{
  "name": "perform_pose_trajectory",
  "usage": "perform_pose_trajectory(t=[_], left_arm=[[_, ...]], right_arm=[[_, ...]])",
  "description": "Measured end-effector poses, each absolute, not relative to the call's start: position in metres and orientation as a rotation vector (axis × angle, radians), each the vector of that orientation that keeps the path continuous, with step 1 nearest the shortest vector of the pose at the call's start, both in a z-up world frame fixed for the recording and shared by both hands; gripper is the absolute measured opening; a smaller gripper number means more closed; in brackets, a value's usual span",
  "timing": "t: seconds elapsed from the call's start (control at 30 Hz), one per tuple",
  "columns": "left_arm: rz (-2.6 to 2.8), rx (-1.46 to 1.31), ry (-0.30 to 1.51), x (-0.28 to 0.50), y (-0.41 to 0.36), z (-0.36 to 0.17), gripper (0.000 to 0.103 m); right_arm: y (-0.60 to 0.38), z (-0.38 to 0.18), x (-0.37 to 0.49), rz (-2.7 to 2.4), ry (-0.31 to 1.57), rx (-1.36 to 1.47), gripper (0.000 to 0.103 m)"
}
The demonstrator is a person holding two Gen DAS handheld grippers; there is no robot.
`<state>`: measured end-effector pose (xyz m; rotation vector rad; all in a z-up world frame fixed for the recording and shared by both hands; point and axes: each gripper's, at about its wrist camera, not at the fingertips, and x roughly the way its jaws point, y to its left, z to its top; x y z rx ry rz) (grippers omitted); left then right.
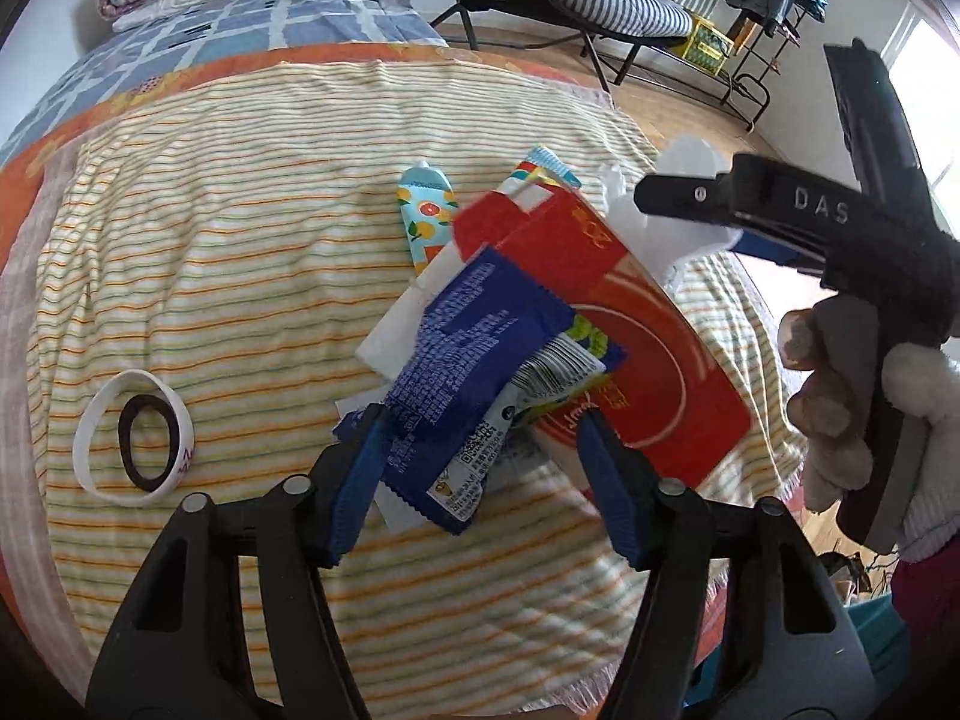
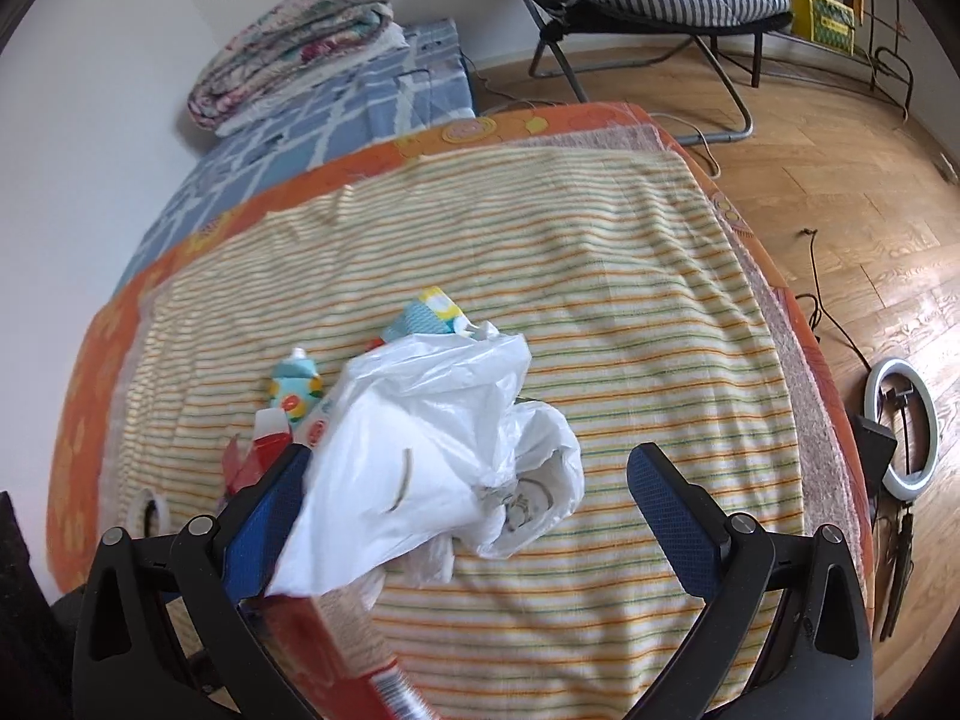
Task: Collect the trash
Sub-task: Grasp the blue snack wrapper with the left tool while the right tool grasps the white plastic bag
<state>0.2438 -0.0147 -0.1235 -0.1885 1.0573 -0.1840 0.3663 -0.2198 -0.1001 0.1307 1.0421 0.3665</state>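
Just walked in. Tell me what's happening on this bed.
A person with a gripper in each hand is collecting trash from the striped blanket. The left gripper is closed on a bundle: blue wrapper and red box. The right gripper looks open beside a white plastic bag. A white wristband lies apart.

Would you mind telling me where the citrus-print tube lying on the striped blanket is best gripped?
Probably across the middle of the citrus-print tube, from above. It lies flat on the striped blanket, its lower end tucked under the wrappers, leaving its long sides free.
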Motion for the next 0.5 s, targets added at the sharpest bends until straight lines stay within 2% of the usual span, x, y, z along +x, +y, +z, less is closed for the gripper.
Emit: perform_pose_trajectory(t=[0.1,0.23,0.33,0.5], left_arm=[[-0.177,-0.176,1.054,0.246,-0.012,-0.123,0.059],[-0.139,-0.159,1.04,0.247,-0.005,-0.121,0.059],[-0.145,-0.182,1.045,0.25,-0.001,-0.12,0.069],[-0.175,-0.179,1.037,0.252,-0.005,-0.124,0.069]], right_arm=[[-0.223,-0.106,0.371,0.35,1.053,0.133,0.103],[-0.229,-0.11,0.374,0.339,1.064,0.143,0.102],[-0.229,-0.111,0.374,0.34,1.067,0.149,0.102],[-0.225,-0.114,0.374,0.354,1.078,0.14,0.097]])
